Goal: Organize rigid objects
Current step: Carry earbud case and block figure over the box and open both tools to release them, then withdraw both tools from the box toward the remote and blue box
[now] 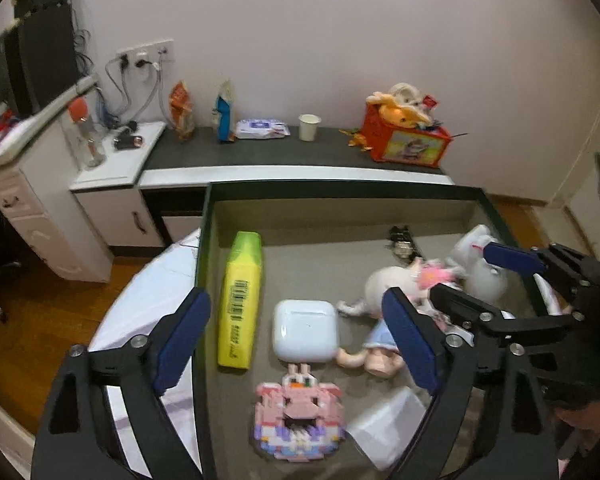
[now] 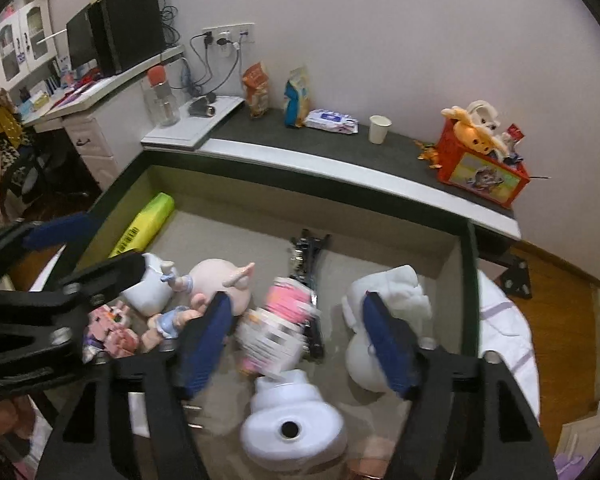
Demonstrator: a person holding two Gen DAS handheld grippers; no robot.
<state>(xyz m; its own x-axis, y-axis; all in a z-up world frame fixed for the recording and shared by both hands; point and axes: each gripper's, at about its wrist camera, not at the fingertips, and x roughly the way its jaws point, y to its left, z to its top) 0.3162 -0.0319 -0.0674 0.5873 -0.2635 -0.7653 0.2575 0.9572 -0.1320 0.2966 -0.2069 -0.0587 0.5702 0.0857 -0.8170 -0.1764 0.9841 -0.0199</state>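
Note:
A dark-rimmed tray (image 1: 340, 192) with a grey floor holds the objects. In the left wrist view it holds a yellow highlighter box (image 1: 240, 300), a white earbud case (image 1: 305, 330), a pink brick figure (image 1: 298, 420) and a small doll (image 1: 384, 308). My left gripper (image 1: 296, 344) is open above the earbud case. In the right wrist view my right gripper (image 2: 300, 340) is open above a blurred pink-and-white object (image 2: 278, 324) and a white toy (image 2: 294, 428). A white plush (image 2: 388, 308) lies at the right. The left gripper (image 2: 60, 256) shows at the left edge.
Behind the tray runs a dark shelf (image 1: 260, 152) with snack bags (image 1: 182, 112), a wipes pack (image 1: 262, 129), a paper cup (image 1: 309, 127) and an orange toy box (image 1: 408, 136). A black clip (image 2: 306, 256) lies in the tray. White cabinets (image 1: 40, 208) stand at left.

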